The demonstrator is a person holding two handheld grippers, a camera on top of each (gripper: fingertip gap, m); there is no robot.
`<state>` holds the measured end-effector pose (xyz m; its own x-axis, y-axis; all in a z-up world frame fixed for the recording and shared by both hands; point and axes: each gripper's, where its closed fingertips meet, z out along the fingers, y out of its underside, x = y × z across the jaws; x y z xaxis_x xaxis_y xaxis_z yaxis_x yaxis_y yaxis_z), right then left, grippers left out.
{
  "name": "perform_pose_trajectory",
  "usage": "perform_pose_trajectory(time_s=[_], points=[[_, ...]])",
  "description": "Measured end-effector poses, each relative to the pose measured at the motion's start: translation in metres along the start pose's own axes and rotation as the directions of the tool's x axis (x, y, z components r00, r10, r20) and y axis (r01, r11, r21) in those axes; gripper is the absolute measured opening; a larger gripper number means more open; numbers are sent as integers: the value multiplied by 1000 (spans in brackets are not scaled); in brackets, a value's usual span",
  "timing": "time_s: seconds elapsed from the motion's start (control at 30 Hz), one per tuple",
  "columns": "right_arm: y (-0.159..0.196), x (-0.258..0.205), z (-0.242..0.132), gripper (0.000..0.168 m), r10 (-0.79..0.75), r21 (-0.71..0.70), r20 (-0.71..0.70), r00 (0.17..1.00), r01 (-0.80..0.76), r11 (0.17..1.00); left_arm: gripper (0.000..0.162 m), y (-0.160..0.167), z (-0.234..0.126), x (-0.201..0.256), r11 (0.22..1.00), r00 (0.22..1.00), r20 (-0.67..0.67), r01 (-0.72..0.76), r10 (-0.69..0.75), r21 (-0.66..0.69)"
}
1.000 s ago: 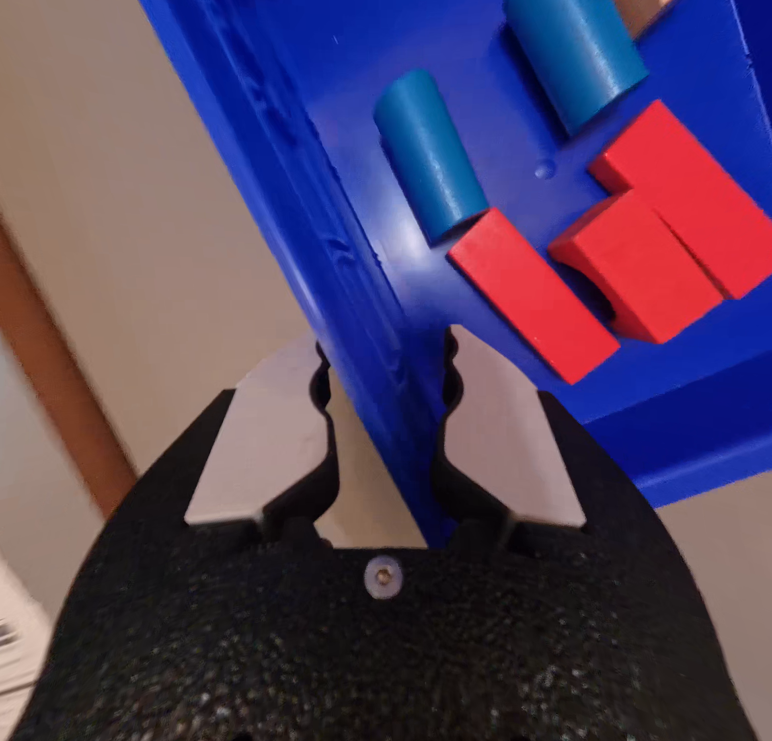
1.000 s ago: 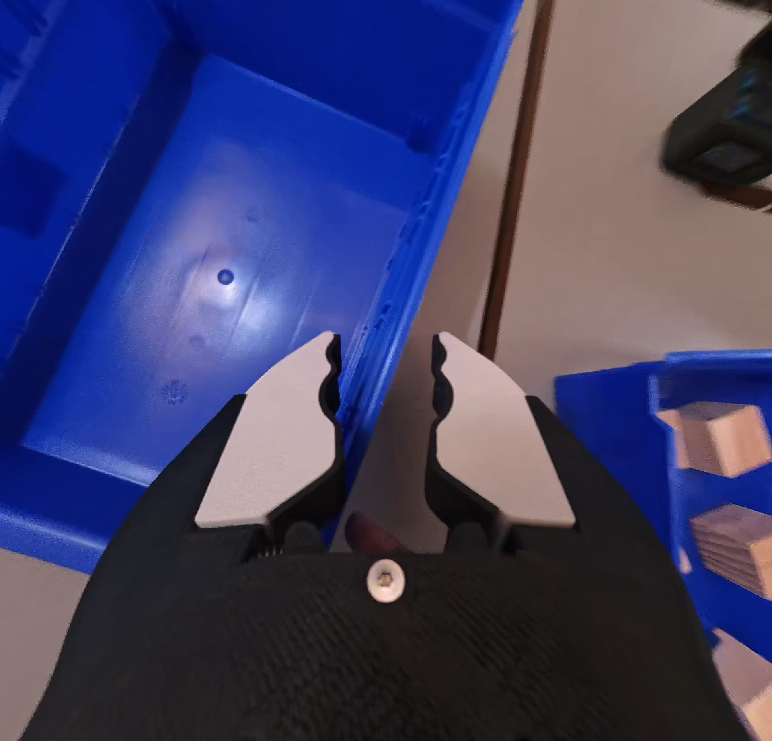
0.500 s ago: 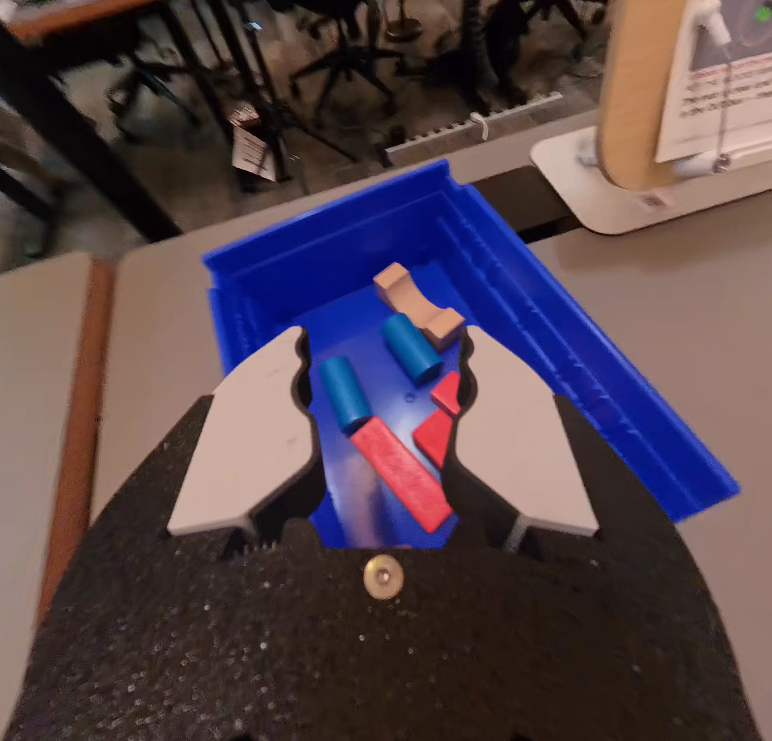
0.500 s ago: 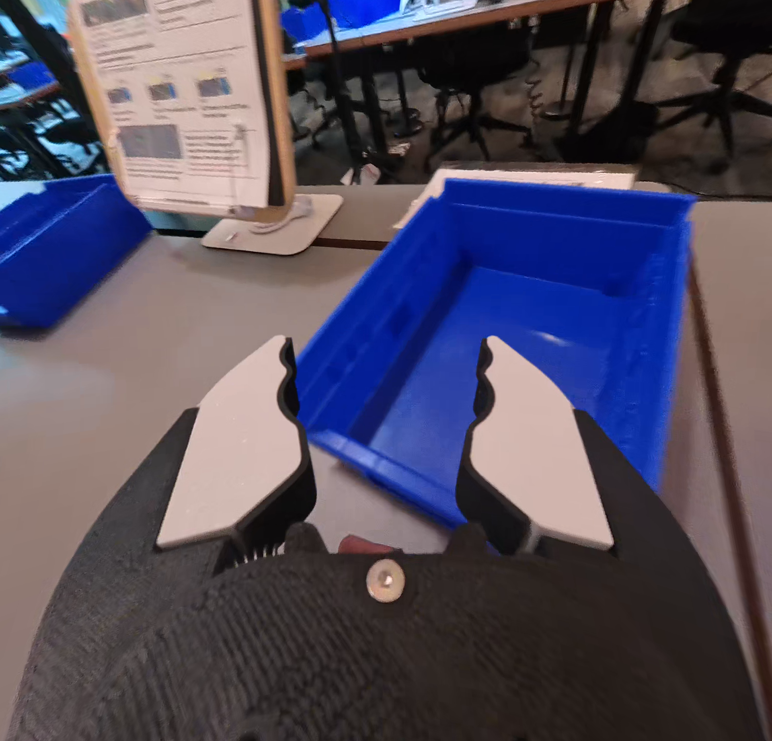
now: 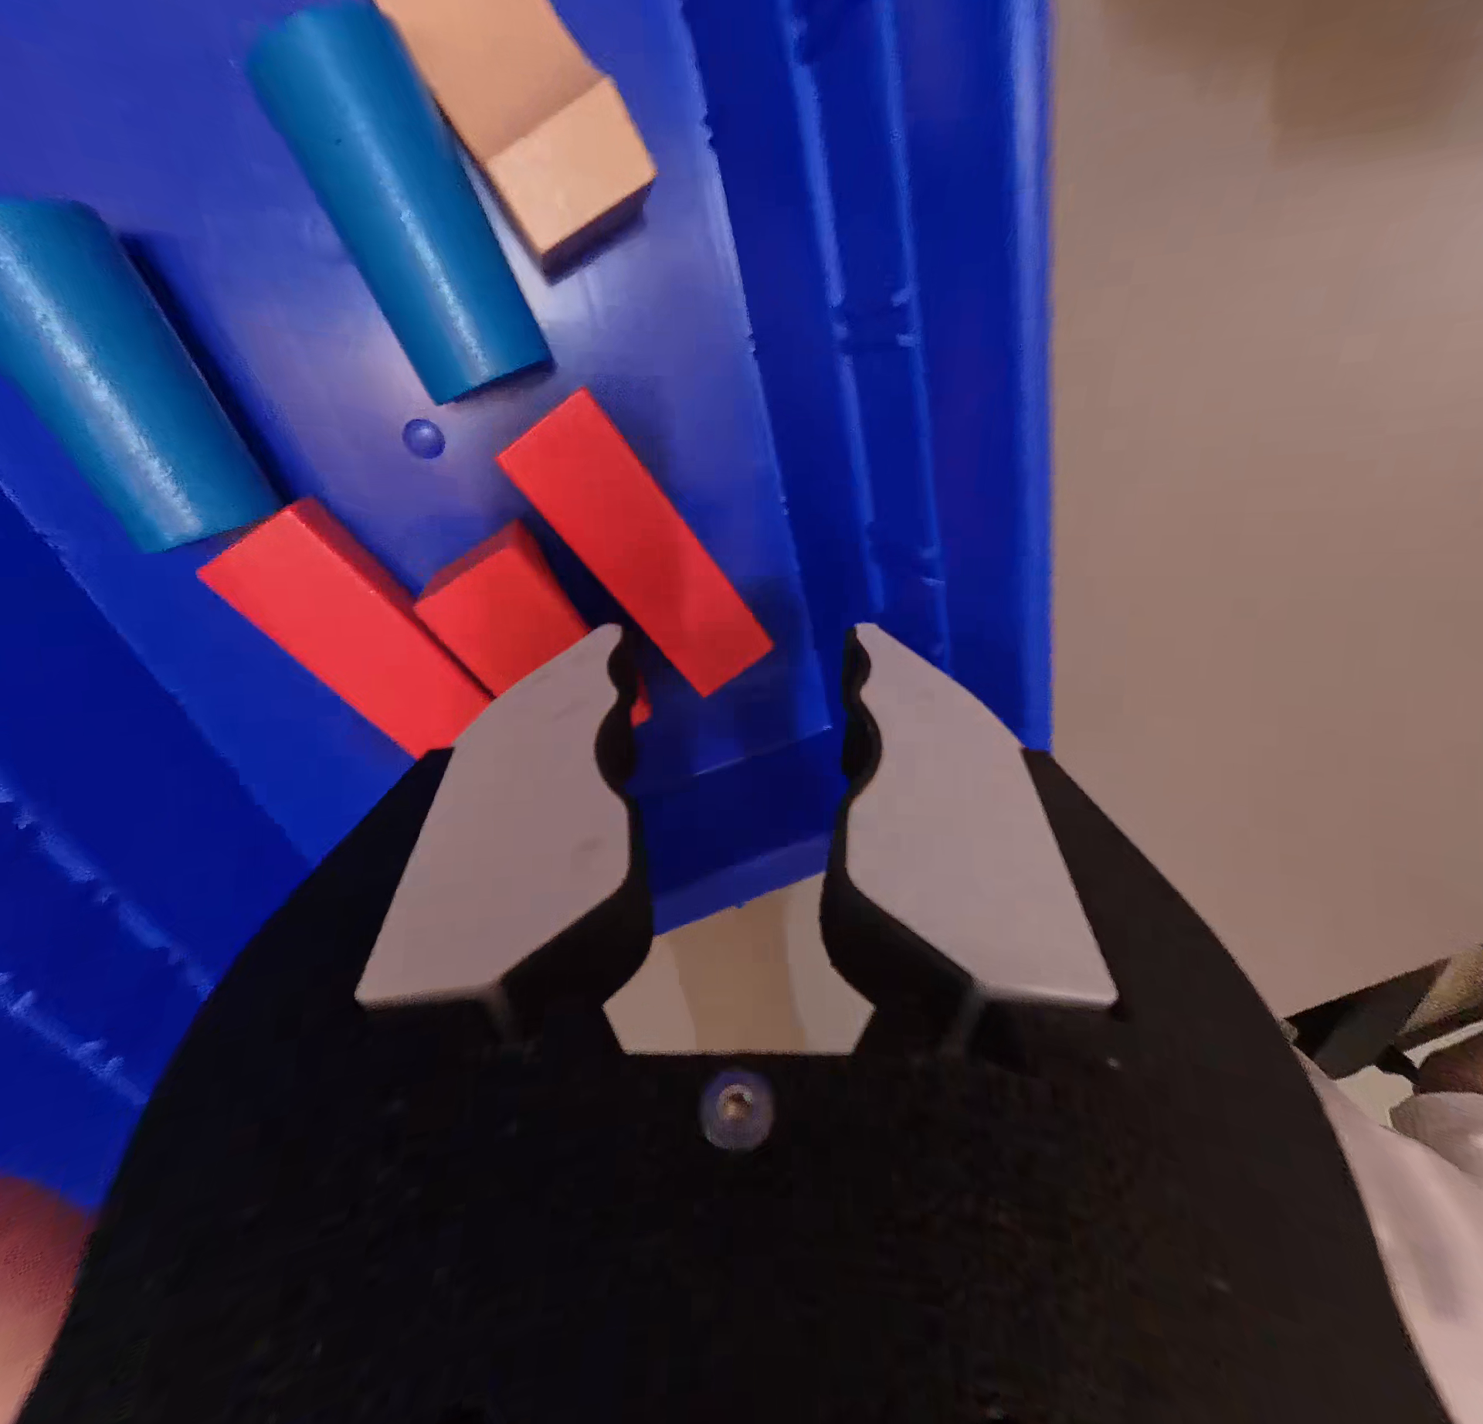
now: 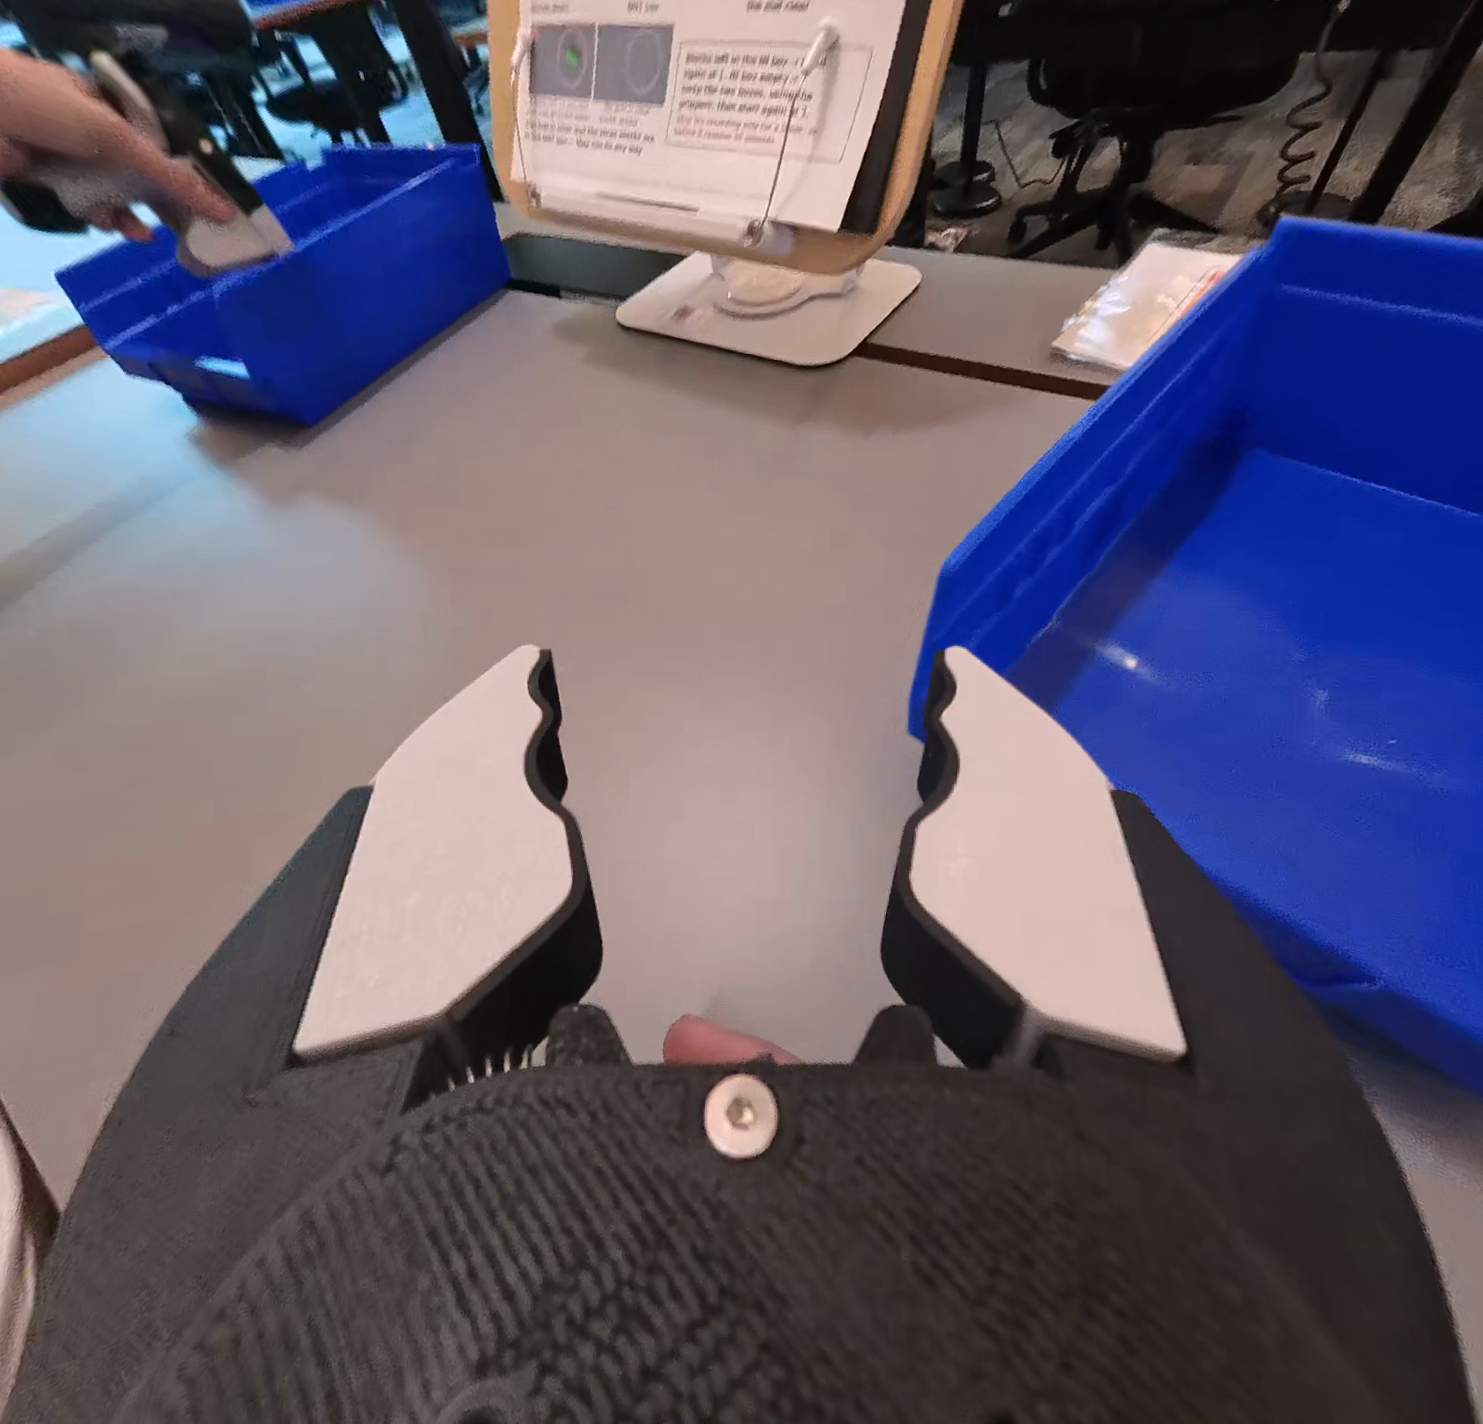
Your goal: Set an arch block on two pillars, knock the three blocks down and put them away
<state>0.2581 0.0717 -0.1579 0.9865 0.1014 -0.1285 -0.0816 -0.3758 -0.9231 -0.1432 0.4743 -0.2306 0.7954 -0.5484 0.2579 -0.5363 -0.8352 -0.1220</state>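
Left gripper (image 5: 734, 647) open over the block bin; right gripper (image 6: 738, 667) open over bare table.

Left jaws stand apart and empty, above the near corner of the bin (image 5: 907, 342), closest to three red blocks (image 5: 634, 538) with teal cylinders (image 5: 393, 197) and a tan block (image 5: 513, 93) beyond. Right jaws gape wide, holding nothing, above the table (image 6: 562, 542), just left of an empty bin (image 6: 1284, 663). A clean grasp would straddle one block squarely.
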Motion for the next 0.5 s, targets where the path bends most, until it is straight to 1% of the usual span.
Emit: perform_pose_trajectory(time_s=[0.13, 0.17, 0.37, 0.43, 0.47, 0.5], points=[[15, -11, 0, 88, -55, -42, -8, 998, 55, 998, 53, 7, 21, -9, 993, 996, 55, 69, -64, -94], [17, -14, 0, 88, -62, -42, 0, 998, 62, 997, 50, 7, 24, -12, 991, 995, 70, 82, -76, -101], [32, -28, -2, 88, -49, -58, 40, 998, 52, 997, 52, 4, 41, -14, 977, 982, 94, 174, -162, -125], [34, -30, -2, 87, -41, -56, 45, 998, 44, 997, 48, 7, 50, -14, 970, 979, 102, 191, -178, -148], [35, -31, -2, 87, -38, -60, 44, 998, 40, 997, 40, 8, 52, -16, 969, 977, 118, 193, -176, -154], [37, -32, -2, 87, -35, -64, 45, 998, 37, 997, 36, 6, 53, -18, 972, 977, 135, 183, -164, -146]])
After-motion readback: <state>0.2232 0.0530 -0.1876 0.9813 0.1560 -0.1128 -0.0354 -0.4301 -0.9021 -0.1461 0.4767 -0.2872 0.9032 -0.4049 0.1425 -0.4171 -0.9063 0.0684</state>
